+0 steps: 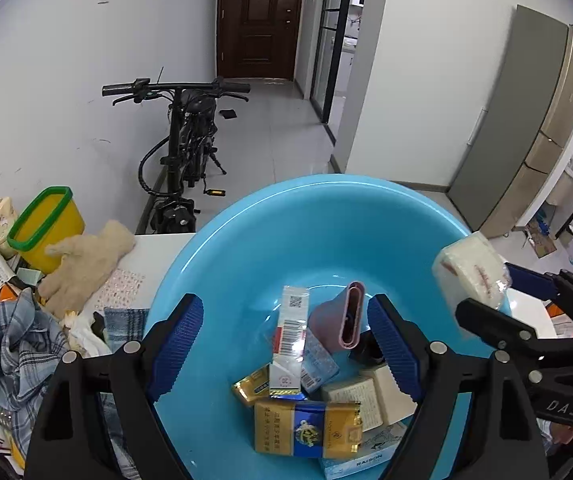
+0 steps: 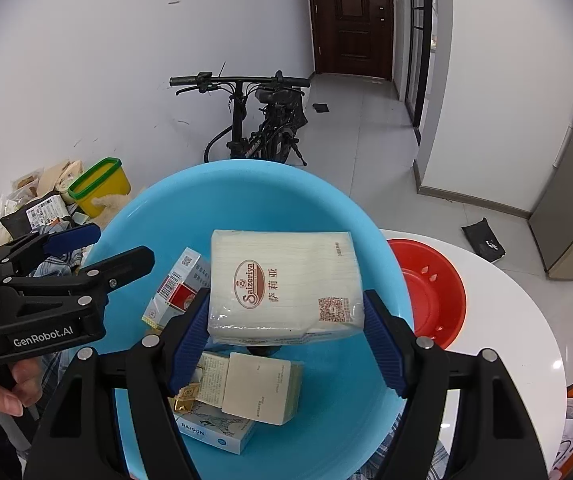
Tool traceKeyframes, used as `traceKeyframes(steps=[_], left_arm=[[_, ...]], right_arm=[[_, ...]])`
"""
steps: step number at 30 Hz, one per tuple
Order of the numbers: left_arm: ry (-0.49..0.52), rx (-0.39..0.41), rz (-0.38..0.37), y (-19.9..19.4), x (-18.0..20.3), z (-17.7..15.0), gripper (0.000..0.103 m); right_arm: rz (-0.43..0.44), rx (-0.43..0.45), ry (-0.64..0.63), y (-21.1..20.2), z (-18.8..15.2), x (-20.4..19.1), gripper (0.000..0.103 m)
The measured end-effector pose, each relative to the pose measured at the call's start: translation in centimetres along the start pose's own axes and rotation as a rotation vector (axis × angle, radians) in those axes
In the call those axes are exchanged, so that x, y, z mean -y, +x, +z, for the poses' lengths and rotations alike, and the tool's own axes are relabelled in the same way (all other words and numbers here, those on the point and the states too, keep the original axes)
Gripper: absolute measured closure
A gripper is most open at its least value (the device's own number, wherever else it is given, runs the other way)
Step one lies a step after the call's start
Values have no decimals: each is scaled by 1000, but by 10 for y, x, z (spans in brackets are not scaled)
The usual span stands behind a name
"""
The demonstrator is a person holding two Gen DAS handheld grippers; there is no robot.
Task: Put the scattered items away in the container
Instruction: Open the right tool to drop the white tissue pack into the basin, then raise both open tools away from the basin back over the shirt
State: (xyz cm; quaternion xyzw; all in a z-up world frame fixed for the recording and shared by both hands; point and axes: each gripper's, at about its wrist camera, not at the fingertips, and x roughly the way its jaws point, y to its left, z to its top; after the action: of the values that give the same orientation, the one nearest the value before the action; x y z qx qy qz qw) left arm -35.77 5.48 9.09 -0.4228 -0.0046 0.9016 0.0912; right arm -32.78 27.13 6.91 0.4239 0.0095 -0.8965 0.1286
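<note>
Left gripper [image 1: 284, 350]: ours, apart, empty above basin [image 1: 246, 240].
Right gripper [image 2: 286, 338]: clamped on tissue pack [image 2: 282, 284] above basin.
Done: we count several packets inside.
Left: glove [image 1: 86, 260], cloths beside basin.

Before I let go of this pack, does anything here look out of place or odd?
Nothing damaged or spilled. The boxes lie jumbled in the blue basin, and a pink holder stands tilted. The right gripper holds the napkin pack above them.
</note>
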Motion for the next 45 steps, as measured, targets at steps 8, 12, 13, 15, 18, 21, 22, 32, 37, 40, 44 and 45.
traceKeyframes(steps=[8, 12, 13, 15, 18, 21, 22, 32, 37, 40, 44, 45], left_arm=[[-22, -32, 14, 4, -3, -4, 17], [-20, -33, 20, 3, -3, -4, 17], [-21, -31, 19, 2, -3, -4, 17], [-21, -29, 13, 2, -2, -5, 17], [-19, -31, 7, 1, -2, -6, 17], [-16, -38, 12, 1, -2, -6, 17], [-17, -39, 11, 1, -2, -7, 17], [14, -9, 16, -13, 4, -15, 17], [21, 8, 19, -23, 9, -12, 17], [18, 23, 21, -32, 10, -9, 17], [15, 47, 22, -44, 10, -9, 17], [13, 53, 19, -47, 11, -9, 17]], right_arm=[[26, -28, 55, 10, -2, 9, 10], [19, -34, 53, 11, -3, 11, 10], [18, -35, 52, 11, -3, 12, 10], [16, -34, 53, 10, -3, 12, 10], [16, -40, 54, 10, -4, 12, 10], [15, -38, 54, 9, -4, 12, 10], [16, -39, 52, 9, -4, 12, 10], [8, -13, 48, -4, -6, 14, 10], [7, 1, 50, -12, -4, 13, 10], [3, 19, 44, -19, -2, 10, 10], [6, 47, 35, -33, -2, 7, 10], [8, 53, 33, -37, -2, 6, 10]])
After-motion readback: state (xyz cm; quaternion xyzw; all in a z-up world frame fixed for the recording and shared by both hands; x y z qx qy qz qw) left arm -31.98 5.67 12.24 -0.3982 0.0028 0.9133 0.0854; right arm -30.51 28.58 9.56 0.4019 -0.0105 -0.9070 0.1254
